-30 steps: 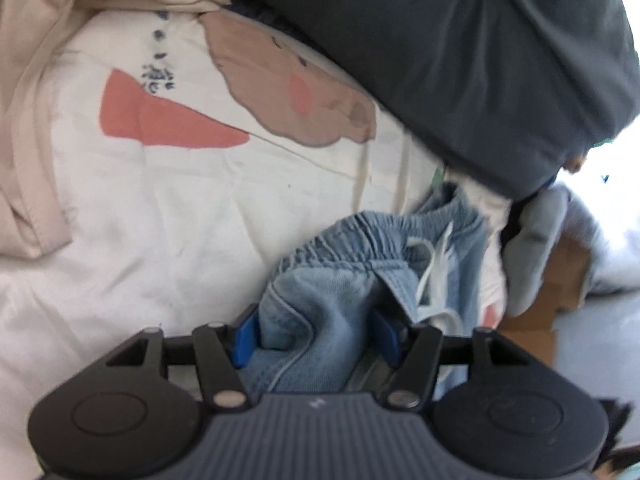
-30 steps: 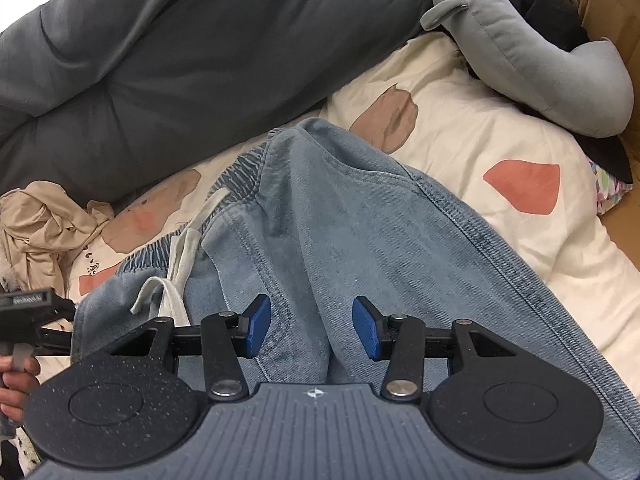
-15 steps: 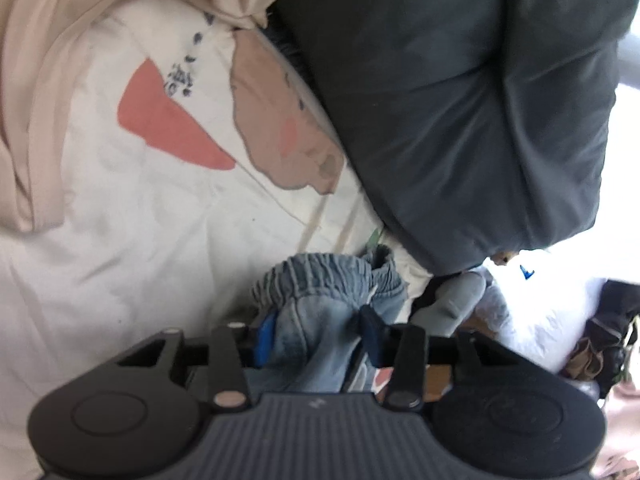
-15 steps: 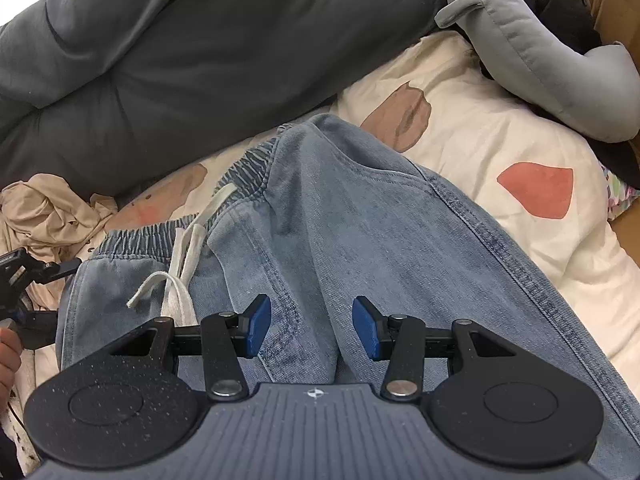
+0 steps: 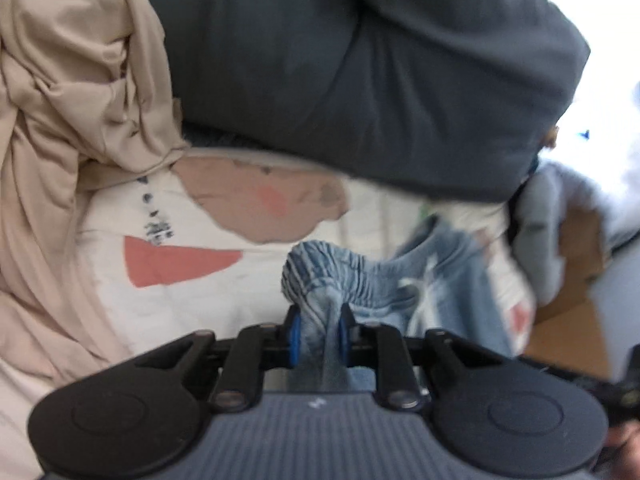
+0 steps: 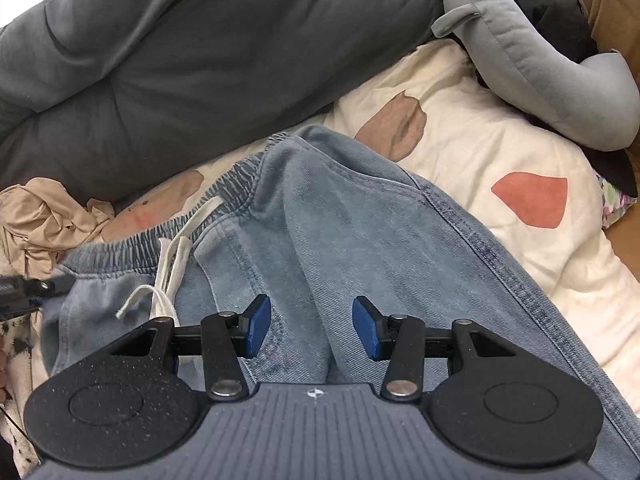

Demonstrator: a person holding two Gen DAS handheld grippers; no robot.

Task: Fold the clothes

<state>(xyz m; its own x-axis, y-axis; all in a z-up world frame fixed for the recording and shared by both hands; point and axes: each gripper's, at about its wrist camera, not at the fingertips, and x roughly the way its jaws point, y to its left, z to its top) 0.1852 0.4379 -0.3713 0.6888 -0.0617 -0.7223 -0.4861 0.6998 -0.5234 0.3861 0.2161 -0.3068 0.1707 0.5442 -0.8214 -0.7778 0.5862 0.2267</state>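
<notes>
Light blue denim trousers (image 6: pixel 360 232) with an elastic waistband and a white drawstring (image 6: pixel 172 276) lie spread on a cream patterned bedspread (image 6: pixel 480 152). My left gripper (image 5: pixel 319 334) is shut on a bunch of the waistband (image 5: pixel 320 276), near its left end. In the right wrist view that same gripper (image 6: pixel 28 292) shows at the far left edge by the waistband. My right gripper (image 6: pixel 310 328) is open just above the trousers' middle, its blue pads (image 6: pixel 256 326) on either side of a raised fold without pinching it.
A dark grey duvet (image 6: pixel 180 60) fills the back of the bed. A crumpled beige garment (image 5: pixel 68 120) lies at the left. A grey plush toy (image 6: pixel 528 52) rests at the right by a cardboard box (image 6: pixel 616 4).
My left gripper has closed tight on the waistband and pulled it leftwards, spreading the trousers wider. The right gripper has stayed open over the same spot.
</notes>
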